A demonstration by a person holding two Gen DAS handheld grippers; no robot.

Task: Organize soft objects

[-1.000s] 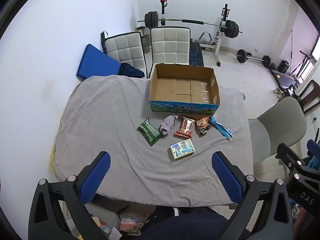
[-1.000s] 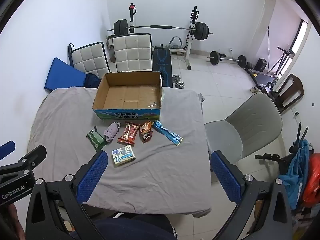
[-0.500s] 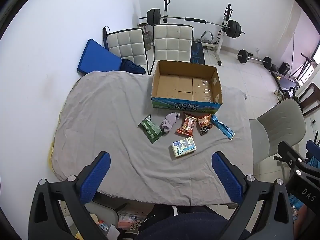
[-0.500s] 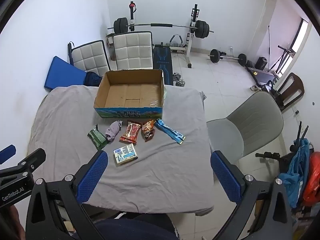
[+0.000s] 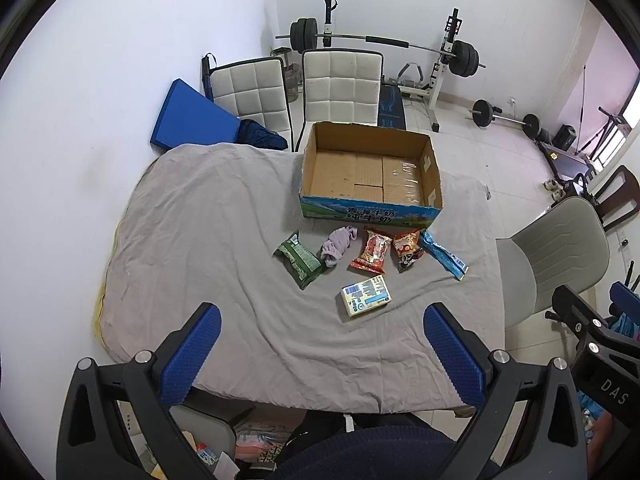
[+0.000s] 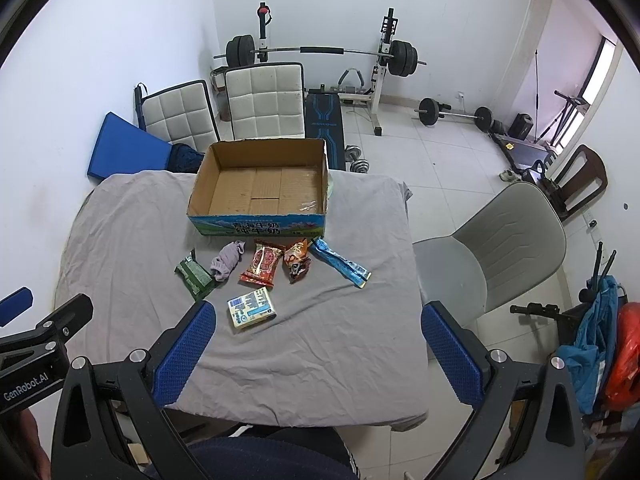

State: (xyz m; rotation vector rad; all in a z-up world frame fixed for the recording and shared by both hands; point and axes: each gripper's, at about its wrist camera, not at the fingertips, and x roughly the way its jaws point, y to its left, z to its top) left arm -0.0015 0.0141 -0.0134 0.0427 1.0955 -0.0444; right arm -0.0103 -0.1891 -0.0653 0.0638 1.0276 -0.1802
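An empty open cardboard box stands at the far side of a table under a grey cloth. In front of it lie a green packet, a crumpled lilac sock, a red snack bag, an orange snack bag, a blue wrapper and a pale tissue pack. My left gripper is open and empty, high above the table's near edge. My right gripper is open and empty, beside it.
Two white padded chairs and a blue mat stand behind the table. A grey chair stands to the right. A barbell rack and weights line the back wall. Bags hang at far right.
Both grippers have drawn back and up a little, so the table and box look slightly farther off. Nothing on the table has moved.
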